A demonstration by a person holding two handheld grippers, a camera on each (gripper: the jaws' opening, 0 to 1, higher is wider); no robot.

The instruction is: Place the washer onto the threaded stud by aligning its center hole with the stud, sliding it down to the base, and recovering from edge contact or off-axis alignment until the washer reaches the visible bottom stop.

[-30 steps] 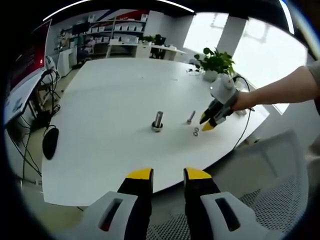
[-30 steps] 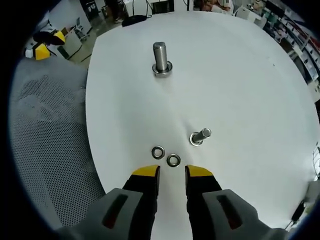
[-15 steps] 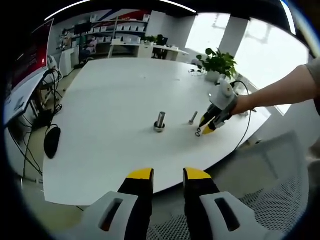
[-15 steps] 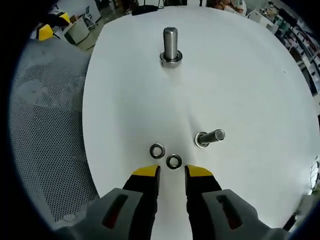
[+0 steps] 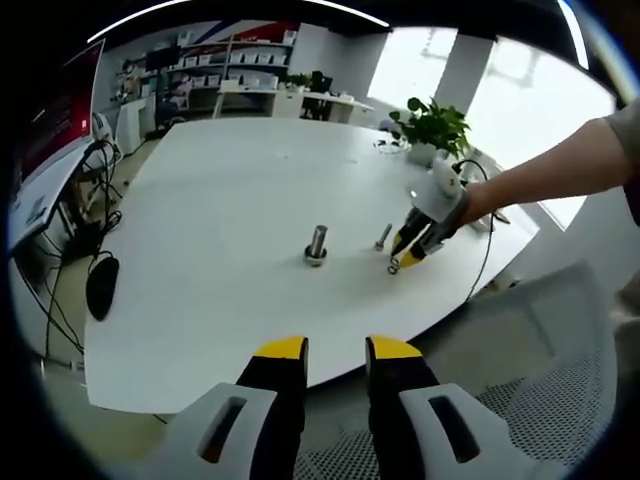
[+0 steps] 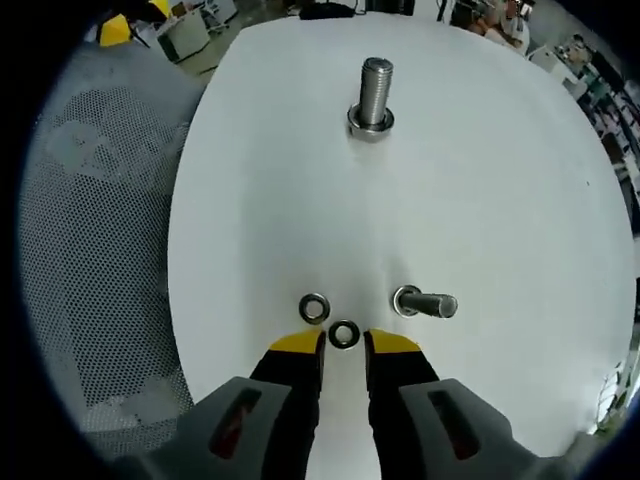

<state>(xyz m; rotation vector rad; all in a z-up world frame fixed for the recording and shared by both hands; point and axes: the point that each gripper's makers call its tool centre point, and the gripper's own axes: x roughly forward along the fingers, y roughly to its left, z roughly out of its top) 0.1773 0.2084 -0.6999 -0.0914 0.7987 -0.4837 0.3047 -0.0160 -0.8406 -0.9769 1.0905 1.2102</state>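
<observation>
A: What has changed over the last second?

B: The right gripper (image 6: 343,343) has closed in on the washers. In the right gripper view the nearer small steel ring washer (image 6: 343,334) now lies just ahead of the gap between the yellow-tipped fingers (image 6: 297,344), where a second ago it lay clear in front of them. The left gripper (image 5: 335,348) has hardly shifted; it hangs off the near edge of the worktop.

A: Lay the scene out, biggest first.

B: A large white rounded worktop (image 6: 480,190) carries everything. On it a big upright threaded steel stud with a collar at its base (image 6: 372,97) stands well apart from the washers. Nearer, a smaller steel bolt (image 6: 425,302) lies on its side, just beside them. Then the two washers, flat on the worktop: the targeted one and a second steel ring washer (image 6: 314,307) just to its left.

A: And the fingers?

B: Both pairs stand apart with nothing between them. From the left gripper view the right gripper (image 5: 408,250) is tipped down at the worktop, near the lying bolt (image 5: 382,236).

A: Which step is this?

B: I judge it the approach to the pick; no washer is lifted yet. Next the fingers must straddle the ring and close on its rim. It is thin and flat, so it may slip or skate away. After that comes the carry to the upright stud (image 5: 316,244).
</observation>
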